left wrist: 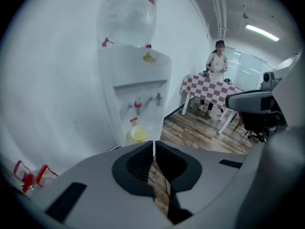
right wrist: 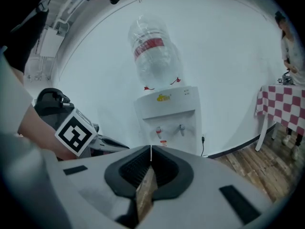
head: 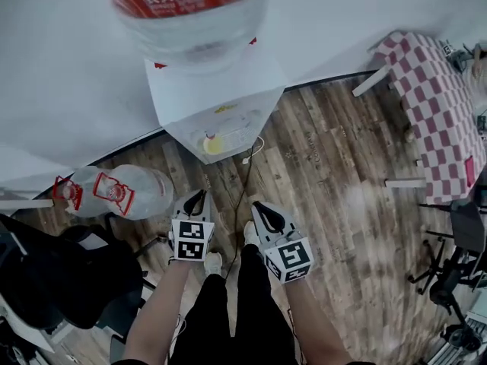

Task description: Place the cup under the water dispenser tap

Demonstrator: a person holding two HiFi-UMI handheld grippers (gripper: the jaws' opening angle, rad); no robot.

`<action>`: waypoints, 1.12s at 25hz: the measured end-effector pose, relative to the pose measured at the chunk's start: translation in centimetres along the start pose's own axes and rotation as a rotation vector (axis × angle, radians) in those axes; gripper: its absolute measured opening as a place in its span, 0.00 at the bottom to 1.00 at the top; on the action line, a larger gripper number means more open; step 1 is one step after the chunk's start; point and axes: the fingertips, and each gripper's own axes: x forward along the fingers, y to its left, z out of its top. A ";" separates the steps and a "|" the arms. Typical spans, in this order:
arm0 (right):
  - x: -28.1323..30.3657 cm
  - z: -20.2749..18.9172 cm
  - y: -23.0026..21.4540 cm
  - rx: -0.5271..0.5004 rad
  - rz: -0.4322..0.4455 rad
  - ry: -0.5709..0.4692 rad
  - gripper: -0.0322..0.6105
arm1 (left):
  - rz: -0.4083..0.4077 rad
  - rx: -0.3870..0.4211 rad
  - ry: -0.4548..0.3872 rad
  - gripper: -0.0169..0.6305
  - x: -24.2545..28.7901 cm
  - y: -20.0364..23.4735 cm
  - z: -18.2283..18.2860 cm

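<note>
The white water dispenser (head: 221, 101) stands against the wall with a big clear bottle (head: 186, 10) on top. A small yellow cup (head: 214, 144) sits on its drip tray; in the left gripper view the cup (left wrist: 138, 135) stands below the red tap (left wrist: 138, 108). My left gripper (head: 195, 197) and right gripper (head: 261, 208) hang side by side over the wooden floor, well back from the dispenser. Both are shut with nothing between the jaws, as seen at the left gripper (left wrist: 153, 144) and the right gripper (right wrist: 151, 149). In the right gripper view the cup is hidden.
A spare water bottle (head: 114, 191) lies on the floor left of the dispenser. A red-and-white checkered table (head: 437, 105) stands to the right, with a person (left wrist: 217, 66) beside it. A cord (head: 247, 175) trails from the dispenser. Black chairs (head: 460, 261) stand at the right.
</note>
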 end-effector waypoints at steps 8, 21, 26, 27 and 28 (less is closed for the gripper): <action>-6.5 3.6 6.7 0.036 -0.029 -0.037 0.09 | -0.053 0.022 -0.104 0.05 -11.7 -0.8 3.1; -18.5 7.9 16.7 -0.036 -0.079 -0.123 0.09 | -0.159 0.037 -0.234 0.05 -27.9 -2.9 3.0; -21.9 6.6 19.5 -0.024 -0.084 -0.131 0.09 | -0.186 0.019 -0.255 0.05 -32.1 -3.0 1.3; -22.5 6.3 19.8 -0.016 -0.086 -0.132 0.09 | -0.192 0.022 -0.259 0.05 -32.6 -3.1 0.9; -22.9 6.1 20.0 -0.010 -0.086 -0.132 0.09 | -0.195 0.025 -0.263 0.05 -33.1 -3.2 0.6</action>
